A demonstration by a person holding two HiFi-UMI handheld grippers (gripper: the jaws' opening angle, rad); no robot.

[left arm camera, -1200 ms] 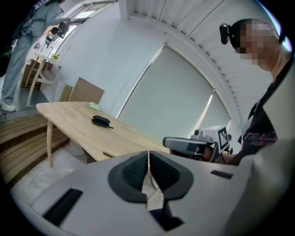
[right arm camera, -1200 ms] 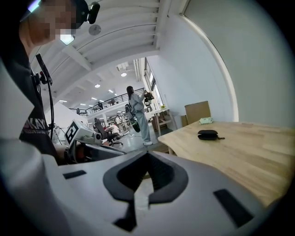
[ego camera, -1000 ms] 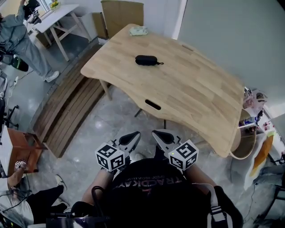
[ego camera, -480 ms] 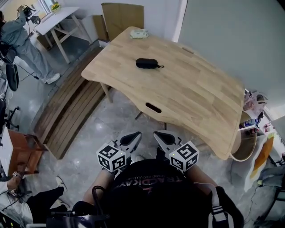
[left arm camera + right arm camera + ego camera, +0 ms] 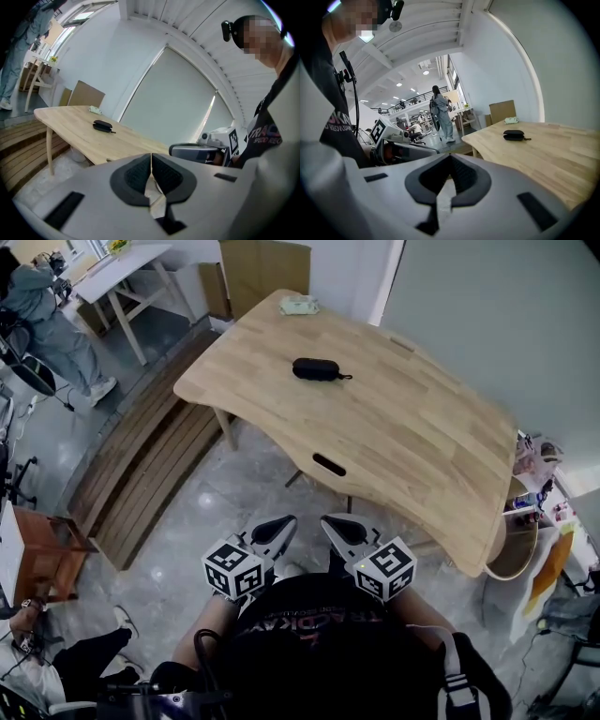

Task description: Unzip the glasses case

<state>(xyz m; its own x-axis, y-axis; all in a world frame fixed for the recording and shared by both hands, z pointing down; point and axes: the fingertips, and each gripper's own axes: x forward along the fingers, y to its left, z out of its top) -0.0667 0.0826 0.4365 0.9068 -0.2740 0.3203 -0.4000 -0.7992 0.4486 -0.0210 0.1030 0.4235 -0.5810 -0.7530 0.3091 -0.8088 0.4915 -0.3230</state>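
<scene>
Status: glasses case is black, closed as far as can be seen, and lies flat on the far half of the wooden table. It's well ahead of both gripper tips, roughly on the line between them. A short pull cord sticks out of its right end. Nothing touches it

Left gripper: jaws together, pads meeting, nothing between them. It's held low in front of the holder's chest, pointing ahead and slightly down, short of the table's near edge. In the left gripper view the case is ahead and left of the jaw line

Right gripper: same, jaws closed on each other and empty. It's just beside the left one, tips near but apart. In the right gripper view the case is ahead and right of the jaws. Each gripper carries a marker cube behind the jaws, close to the holder's black shirt

Beyond the case, further from the grippers:
- small pale green object at the table's far corner
- cardboard sheet leaning on the wall behind it

Left of the left gripper:
- slatted wooden platform on the floor
- past it, a white trestle table
- a person in grey-blue workwear standing beside that table
</scene>
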